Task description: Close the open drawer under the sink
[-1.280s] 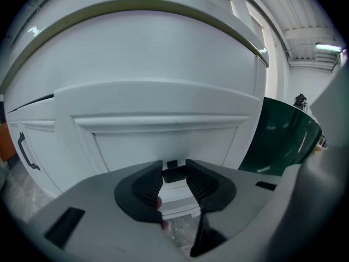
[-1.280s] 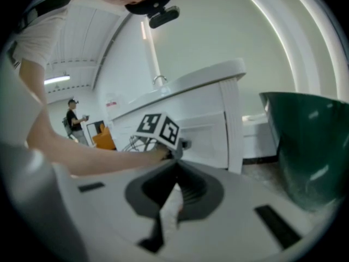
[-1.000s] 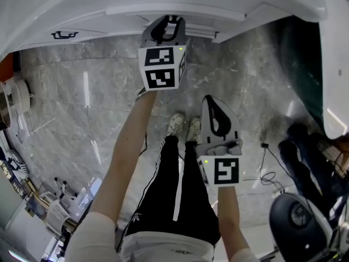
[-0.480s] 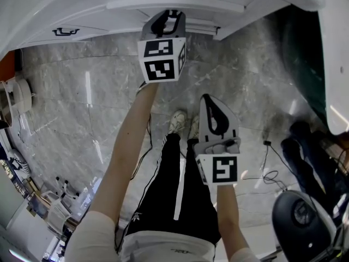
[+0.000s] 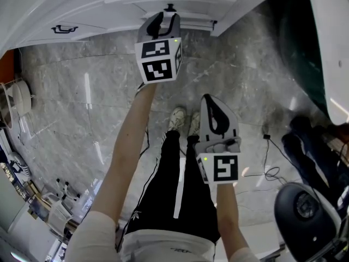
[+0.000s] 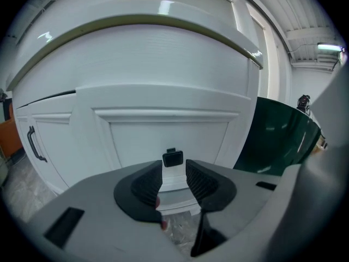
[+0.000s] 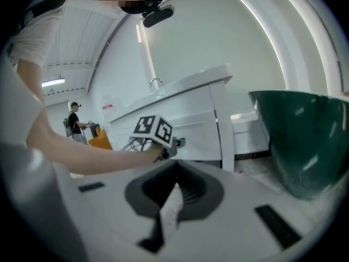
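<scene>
A: What takes up most of the head view?
B: A grey marble floor (image 5: pixel 76 119), with a white cabinet (image 5: pixel 49 7) running along the top edge. A dark green tub (image 5: pixel 297 48) stands at the cabinet's right end. A dark chair (image 5: pixel 305 217) sits in the lower right corner.

A: And the person?
B: Standing and facing the cabinet, legs (image 5: pixel 174 195) in black trousers, both arms stretched forward.

A: Where is the drawer?
B: The drawer (image 6: pixel 169 127) is in the cabinet front, just right of a door with a black handle (image 6: pixel 35 143). In the left gripper view its white panel seems to stand a little forward of that door. How far out it is, I cannot tell.

A: What about the left gripper?
B: The left gripper (image 5: pixel 165 16) is up at the drawer front, pointing at it and tilted slightly down. Its jaws stand partly apart. The drawer's small black knob (image 6: pixel 173 158) sits right at their tips, in line with the gap. I cannot tell whether the pads touch it.

A: And the right one?
B: The right gripper (image 5: pixel 210 100) hangs lower, beside the shoes (image 5: pixel 180 121) in the head view, well apart from the cabinet. Its jaws are together with nothing between them. Its own view looks across at the left arm and the marker cube (image 7: pixel 152 129) by the drawer.
</scene>
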The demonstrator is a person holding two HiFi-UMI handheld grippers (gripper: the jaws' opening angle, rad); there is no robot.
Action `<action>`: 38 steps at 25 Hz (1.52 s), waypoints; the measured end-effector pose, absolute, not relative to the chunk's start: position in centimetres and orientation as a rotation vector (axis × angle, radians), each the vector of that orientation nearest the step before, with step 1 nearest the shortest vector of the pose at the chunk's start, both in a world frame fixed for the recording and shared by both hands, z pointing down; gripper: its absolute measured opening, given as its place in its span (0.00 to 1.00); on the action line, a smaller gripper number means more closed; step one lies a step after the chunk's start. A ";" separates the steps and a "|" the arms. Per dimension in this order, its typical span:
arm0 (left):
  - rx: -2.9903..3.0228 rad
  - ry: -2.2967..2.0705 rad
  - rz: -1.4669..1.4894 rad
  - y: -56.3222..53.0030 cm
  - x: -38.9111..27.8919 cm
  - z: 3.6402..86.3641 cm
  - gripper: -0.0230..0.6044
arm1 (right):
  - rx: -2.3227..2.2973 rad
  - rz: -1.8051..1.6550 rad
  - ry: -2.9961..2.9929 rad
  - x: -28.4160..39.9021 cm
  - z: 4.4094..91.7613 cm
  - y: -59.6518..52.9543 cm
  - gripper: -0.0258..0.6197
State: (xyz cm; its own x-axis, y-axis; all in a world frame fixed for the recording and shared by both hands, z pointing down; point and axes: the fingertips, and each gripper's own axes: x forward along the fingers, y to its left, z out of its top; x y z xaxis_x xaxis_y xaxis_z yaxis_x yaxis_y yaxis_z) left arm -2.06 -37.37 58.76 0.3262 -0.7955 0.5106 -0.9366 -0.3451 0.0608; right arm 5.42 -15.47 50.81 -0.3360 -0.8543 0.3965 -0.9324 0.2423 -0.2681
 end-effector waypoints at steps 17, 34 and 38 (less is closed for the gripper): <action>2.312 -1.694 0.419 -31.8 -5.0 44.0 0.07 | 1.646 0.519 -2.422 2.4 40.4 -13.5 0.08; 2.526 -1.627 -0.096 -12.3 -5.7 11.5 0.07 | 1.736 0.311 -2.490 2.2 16.0 -8.1 0.08; 2.583 -1.678 -0.092 -8.6 -6.9 10.5 0.07 | 1.779 0.230 -2.496 2.7 14.3 -5.8 0.08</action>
